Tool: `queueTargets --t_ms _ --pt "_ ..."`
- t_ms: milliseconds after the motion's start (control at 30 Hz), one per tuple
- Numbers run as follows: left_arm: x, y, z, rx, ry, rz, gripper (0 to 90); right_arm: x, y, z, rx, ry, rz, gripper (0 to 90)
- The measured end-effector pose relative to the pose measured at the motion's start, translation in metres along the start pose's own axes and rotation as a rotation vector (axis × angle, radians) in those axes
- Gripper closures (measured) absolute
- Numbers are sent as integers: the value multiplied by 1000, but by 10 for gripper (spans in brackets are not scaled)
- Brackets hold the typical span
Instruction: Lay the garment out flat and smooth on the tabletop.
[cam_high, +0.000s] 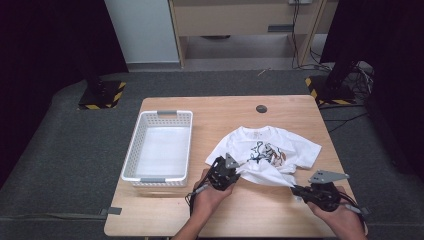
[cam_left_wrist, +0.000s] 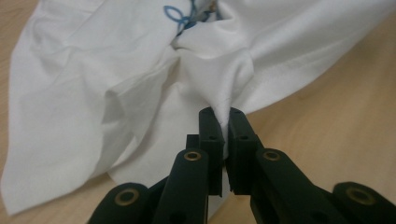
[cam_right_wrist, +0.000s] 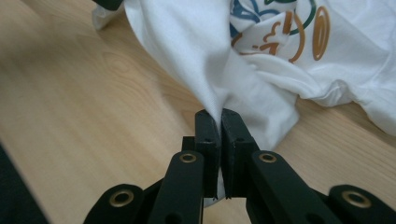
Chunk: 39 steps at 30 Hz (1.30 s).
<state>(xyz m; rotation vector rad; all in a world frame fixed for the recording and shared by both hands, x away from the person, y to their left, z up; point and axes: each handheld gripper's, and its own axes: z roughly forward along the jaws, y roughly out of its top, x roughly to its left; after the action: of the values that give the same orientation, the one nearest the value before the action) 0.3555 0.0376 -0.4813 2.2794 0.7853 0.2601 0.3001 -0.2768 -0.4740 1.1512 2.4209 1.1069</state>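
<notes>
**Both claws clamped on hem of white T-shirt, near edge of table close**

High view: Left gripper (cam_high: 231, 172) clenched on near-left part of white T-shirt (cam_high: 270, 150); right gripper (cam_high: 300, 190) clenched on near-right corner of same hem. Shirt lying right of centre on wooden table (cam_high: 225, 115), printed side up, bunched along near edge between the two grips. White basket (cam_high: 159, 146) to the left, just beside left hand (cam_high: 210, 195), apart from cloth. Small dark disc (cam_high: 261, 108) at far side, clear of collar. Open wood far of shirt and along near strip; little room to the right, where sleeve lies near table edge. Risk, as judged: sideways swing left could knock basket rim; pull to the right could drag sleeve off edge.

Left gripper view: Jaws closed on thin peak of fabric (cam_left_wrist: 223, 100), only a narrow fold between pads. Cloth draping away in loose folds, blue print (cam_left_wrist: 180, 16) at far top. Likely trouble: pinch so shallow that a quick lift lets fold slip out; uneven tension could twist hem.

Right gripper view: Jaws shut on another narrow ridge of shirt (cam_right_wrist: 215, 100), orange and blue print (cam_right_wrist: 289, 32) beyond to the right. Bare wood (cam_right_wrist: 84, 102) wide open on left. Possible fault: pulling hands apart too hard strains seam or frees one grip, leaving shirt lopsided.
</notes>
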Motion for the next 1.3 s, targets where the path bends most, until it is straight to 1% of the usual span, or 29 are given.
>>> queueTargets --t_ms 67,133,167,200,267,300,333,367,400,467,500,533,567,633,667,700,733,767,800,833,867,900,933,967,1000,1033,1133,1167,1300 --pt "-11 -6 -2 18 -30 20 873 3 -3 -11 13 22 -9 865" --pt "-20 -16 4 59 -59 29 872 6 -11 -13 46 32 -16 864" --pt "-22 -21 7 73 -66 34 869 8 -17 -12 78 38 -27 862" --pt "-23 -25 10 84 -71 37 861 10 -21 -10 95 42 -34 861" --pt "-23 -29 12 85 -69 26 816 10 -28 -6 111 38 -35 859" --pt "-21 -30 9 69 -53 23 744 9 -31 -5 108 36 -28 859" --pt "-20 -29 6 54 -49 11 684 7 -33 -5 100 36 -15 859" --pt "-17 -28 -1 32 -38 6 632 6 -34 -5 92 35 -4 859" --pt "-17 -28 -1 32 -38 6 583 6 -34 -5 92 35 -4 859" --pt "-13 -26 -14 -7 -20 -6 565 1 -37 -7 87 28 4 850" --pt "-11 -26 -18 -20 -13 -8 565 1 -37 -7 87 28 4 850" --pt "-8 -26 -23 -32 9 -3 552 -1 -38 -7 93 16 1 847" --pt "-6 -26 -24 -32 23 -2 542 -2 -39 -8 96 14 4 846" --pt "-1 -25 -20 -13 44 -3 540 -4 -40 -7 98 12 6 846" --pt "2 -22 -11 4 59 5 536 -6 -42 -5 107 9 15 837" --pt "2 -22 -11 4 59 5 528 -6 -42 -5 107 9 15 837" --pt "4 -20 -3 16 83 18 528 -6 -42 -4 108 9 15 839" --pt "5 -17 5 28 96 30 526 -6 -43 -3 110 6 11 852" --pt "9 -14 18 55 103 34 579 -5 -43 -1 120 11 5 864" --pt "9 -14 18 55 103 34 645 -5 -43 -1 122 10 2 866" --pt "11 -13 24 62 100 34 645 -5 -43 -1 122 10 2 866" --pt "14 -8 32 74 126 56 770 -6 -43 -2 128 9 0 869" --pt "17 -6 35 72 137 53 824 -8 -43 -3 128 5 2 869" --pt "17 -6 35 72 137 53 858 -8 -43 -3 128 5 2 869" --pt "21 -3 36 57 140 31 858 -9 -44 -4 129 6 6 869" --pt "23 -1 38 52 151 25 878 -11 -45 -5 130 3 9 870" --pt "39 8 39 31 202 -4 882 -18 -51 -9 135 -5 21 871" --pt "43 10 39 25 210 -14 882 -19 -52 -9 136 -9 24 871" --pt "57 16 38 12 249 -37 884 -24 -57 -12 146 -20 31 872"
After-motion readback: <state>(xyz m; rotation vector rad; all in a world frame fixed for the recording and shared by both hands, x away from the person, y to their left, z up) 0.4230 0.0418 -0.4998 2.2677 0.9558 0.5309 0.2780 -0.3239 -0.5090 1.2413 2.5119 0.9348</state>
